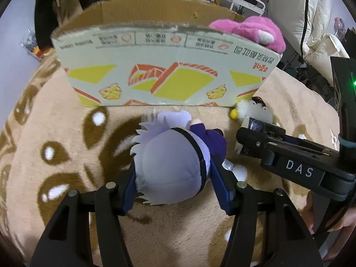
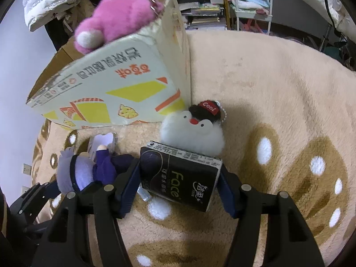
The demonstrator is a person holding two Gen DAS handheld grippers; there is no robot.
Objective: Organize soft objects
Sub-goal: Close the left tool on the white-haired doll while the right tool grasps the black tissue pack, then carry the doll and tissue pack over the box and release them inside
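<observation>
Now left gripper (image 1: 175, 175) clamping purple-haired doll (image 1: 171, 166), right gripper (image 2: 178, 182) clamping black tissue pack (image 2: 180, 178).

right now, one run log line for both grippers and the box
left gripper: around doll | right gripper: around tissue pack | box: pink plush on rim
</observation>
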